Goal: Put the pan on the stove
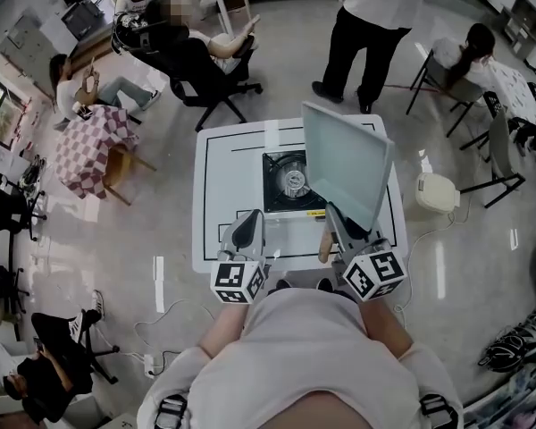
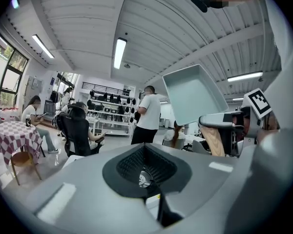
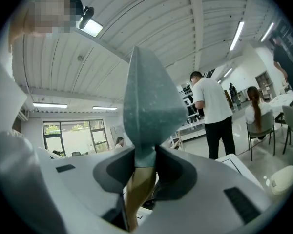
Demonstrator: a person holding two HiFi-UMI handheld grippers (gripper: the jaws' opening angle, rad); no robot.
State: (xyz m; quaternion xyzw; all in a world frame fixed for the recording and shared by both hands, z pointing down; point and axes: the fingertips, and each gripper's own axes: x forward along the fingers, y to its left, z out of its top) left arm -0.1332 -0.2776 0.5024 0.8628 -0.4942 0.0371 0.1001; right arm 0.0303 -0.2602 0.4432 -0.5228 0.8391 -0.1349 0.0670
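Note:
A square pale grey-green pan (image 1: 344, 172) is held up on edge above the right side of the white table (image 1: 228, 177). My right gripper (image 1: 335, 231) is shut on its wooden handle (image 1: 325, 244). In the right gripper view the pan (image 3: 149, 111) rises straight from the jaws, with the handle (image 3: 139, 189) pinched between them. The black gas stove (image 1: 290, 181) sits in the middle of the table, partly hidden behind the pan. My left gripper (image 1: 248, 226) hovers over the table's near left part, shut and holding nothing. From the left gripper view the pan (image 2: 195, 94) shows at the upper right.
A person in a white shirt (image 1: 366, 16) stands beyond the table's far side. Seated people and a black office chair (image 1: 205, 74) are at the back left, near a checkered table (image 1: 89, 146). A white appliance (image 1: 438, 192) lies on the floor to the right.

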